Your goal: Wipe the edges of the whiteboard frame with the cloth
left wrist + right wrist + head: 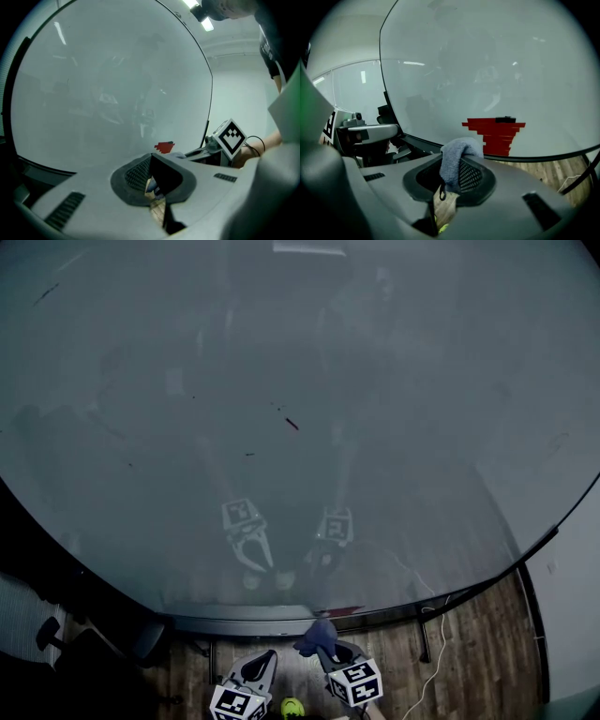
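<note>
The whiteboard fills the head view, and its dark bottom frame edge runs just above both grippers. My right gripper is shut on a grey-blue cloth just below that edge. In the right gripper view the cloth is draped over the jaws of the right gripper, with the frame edge close ahead. My left gripper hangs beside it, a little lower. In its own view the left gripper stands open with nothing between its pads.
A red tape patch sits on the board just above the bottom edge. A dark office chair stands at lower left. A white cable and a stand leg are over the wooden floor at right.
</note>
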Demonstrator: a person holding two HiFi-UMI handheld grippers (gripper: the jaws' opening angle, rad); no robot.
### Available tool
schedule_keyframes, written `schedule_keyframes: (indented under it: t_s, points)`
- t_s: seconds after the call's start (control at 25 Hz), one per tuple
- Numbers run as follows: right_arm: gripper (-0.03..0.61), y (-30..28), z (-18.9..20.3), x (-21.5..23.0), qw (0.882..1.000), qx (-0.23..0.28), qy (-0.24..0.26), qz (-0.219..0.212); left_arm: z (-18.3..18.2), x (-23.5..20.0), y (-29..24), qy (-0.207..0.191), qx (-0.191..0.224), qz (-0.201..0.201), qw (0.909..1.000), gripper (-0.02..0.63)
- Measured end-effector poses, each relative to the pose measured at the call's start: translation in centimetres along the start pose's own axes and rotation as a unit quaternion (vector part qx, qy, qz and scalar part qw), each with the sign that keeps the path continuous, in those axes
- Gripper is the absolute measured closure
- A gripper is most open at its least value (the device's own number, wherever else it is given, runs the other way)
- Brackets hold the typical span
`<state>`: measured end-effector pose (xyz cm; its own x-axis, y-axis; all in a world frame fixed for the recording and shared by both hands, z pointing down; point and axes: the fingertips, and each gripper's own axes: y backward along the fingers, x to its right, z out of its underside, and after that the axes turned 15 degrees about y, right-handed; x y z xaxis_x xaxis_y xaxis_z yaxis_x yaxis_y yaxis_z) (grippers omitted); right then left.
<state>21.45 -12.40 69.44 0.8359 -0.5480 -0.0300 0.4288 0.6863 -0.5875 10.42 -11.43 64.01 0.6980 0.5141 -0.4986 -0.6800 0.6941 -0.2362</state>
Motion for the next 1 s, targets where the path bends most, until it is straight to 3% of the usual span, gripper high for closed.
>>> schedule_keyframes:
  t_s: [0.16,0.64,1.0]
  points:
    - [0.52,-1.0,0.4,0.1,1.0,-0.01,-0.007,-0.001,0.4,-0.8,-0.6,0.002,0.005,-0.01,0.9999,0.604]
    - [0.52,-3.8,1.9,1.9,0.999,-0.045,-0.026,0.005,2.3,-2.0,0.6,0.009,-0.031,-0.021,0.9993,0.592]
    - [0.52,-5.6,2.1,2.7,0.998,-0.059,-0.028,0.008,1.7,-3.4,3.3,0.024,-0.017,-0.052,0.9982,0.592]
